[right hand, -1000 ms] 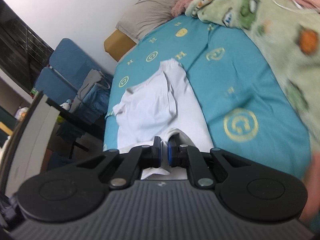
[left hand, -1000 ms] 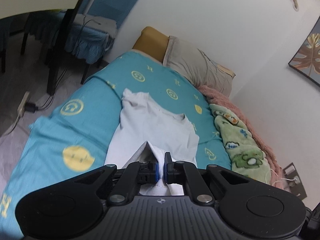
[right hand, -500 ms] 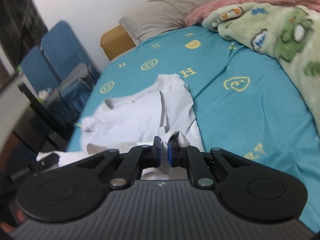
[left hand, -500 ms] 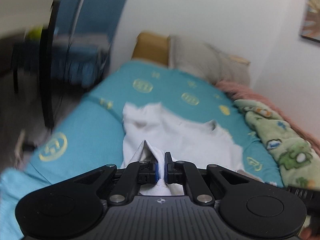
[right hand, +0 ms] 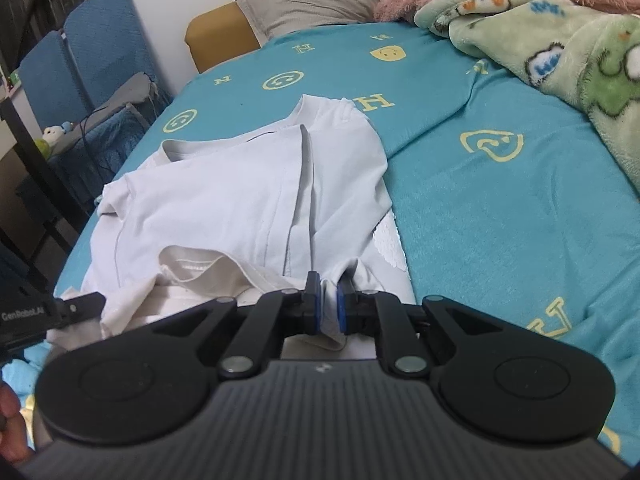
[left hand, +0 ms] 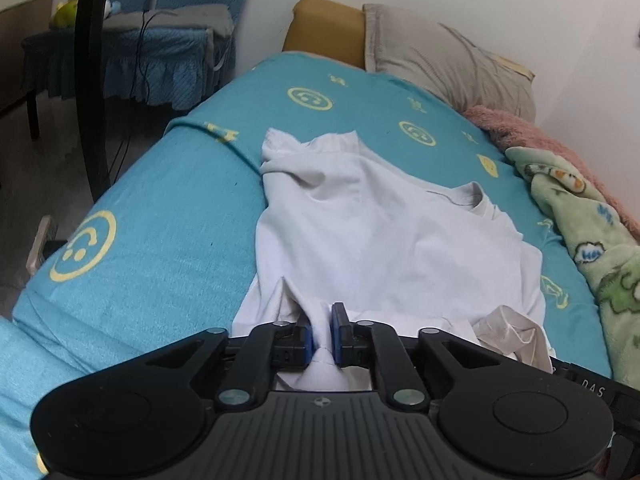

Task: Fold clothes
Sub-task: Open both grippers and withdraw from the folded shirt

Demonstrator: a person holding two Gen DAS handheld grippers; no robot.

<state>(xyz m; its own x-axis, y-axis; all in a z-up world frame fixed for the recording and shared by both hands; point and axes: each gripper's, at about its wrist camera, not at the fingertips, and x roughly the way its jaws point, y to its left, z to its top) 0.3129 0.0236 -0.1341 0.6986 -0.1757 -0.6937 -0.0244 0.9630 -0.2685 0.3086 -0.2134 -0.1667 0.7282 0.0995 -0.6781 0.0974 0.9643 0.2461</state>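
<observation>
You have the hem of the white T-shirt (left hand: 384,240) pinched in both hands: the left gripper (left hand: 320,330) is closed on a bunched fold at one bottom corner, and the right gripper (right hand: 328,306) is closed on the other. To do this fold well, lift both corners level, keep the hem taut between them, and carry it straight toward the collar so the edge lands square; slack in the middle will likely leave a crease. The shirt lies on the bed (left hand: 168,216) near its foot edge, closer to the side by the chairs (right hand: 92,56). Its long axis runs from foot to head of the bed, collar toward the pillow (left hand: 448,60), with one sleeve already tucked over the body.
</observation>
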